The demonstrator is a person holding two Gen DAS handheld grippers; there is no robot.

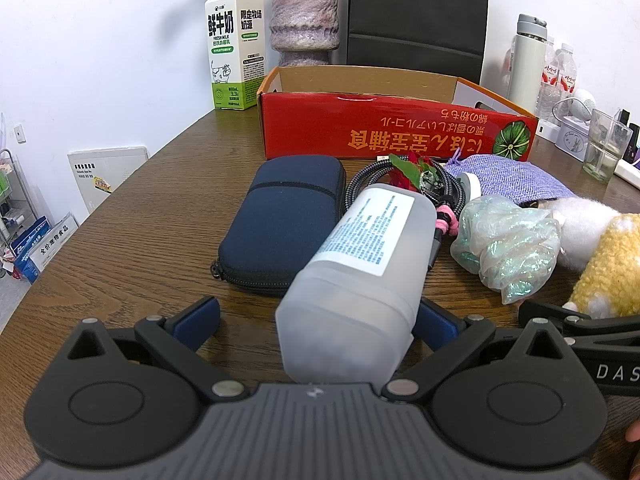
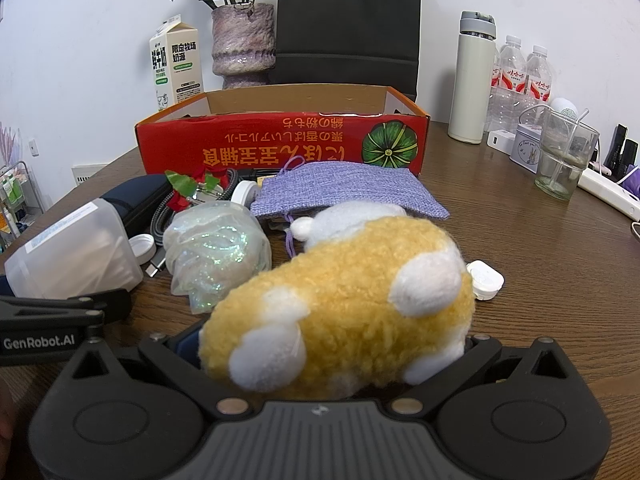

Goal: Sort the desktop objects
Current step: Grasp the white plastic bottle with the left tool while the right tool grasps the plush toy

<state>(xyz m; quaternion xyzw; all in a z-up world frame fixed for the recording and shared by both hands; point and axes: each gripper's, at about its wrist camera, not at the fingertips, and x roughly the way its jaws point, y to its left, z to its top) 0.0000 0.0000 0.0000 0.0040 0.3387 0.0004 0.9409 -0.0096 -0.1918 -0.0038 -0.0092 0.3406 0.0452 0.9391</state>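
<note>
A frosted white bottle (image 1: 360,268) lies on the brown table between the fingers of my left gripper (image 1: 316,316); the jaws stand wide, the left pad clear of it, so the gripper is open. The bottle also shows in the right wrist view (image 2: 76,252). My right gripper (image 2: 332,344) sits around a yellow and white plush toy (image 2: 344,300), its fingers mostly hidden by the fur. A navy zip case (image 1: 284,224), a braided cable (image 1: 360,184), an iridescent mesh ball (image 2: 216,252) and a purple woven pouch (image 2: 348,192) lie in front of the red cardboard box (image 2: 280,148).
A milk carton (image 1: 234,48) and a vase (image 1: 304,16) stand behind the box, with a black chair (image 1: 416,16). A white flask (image 2: 474,76), water bottles (image 2: 520,76), a glass (image 2: 566,156) and a small white case (image 2: 486,278) are at the right.
</note>
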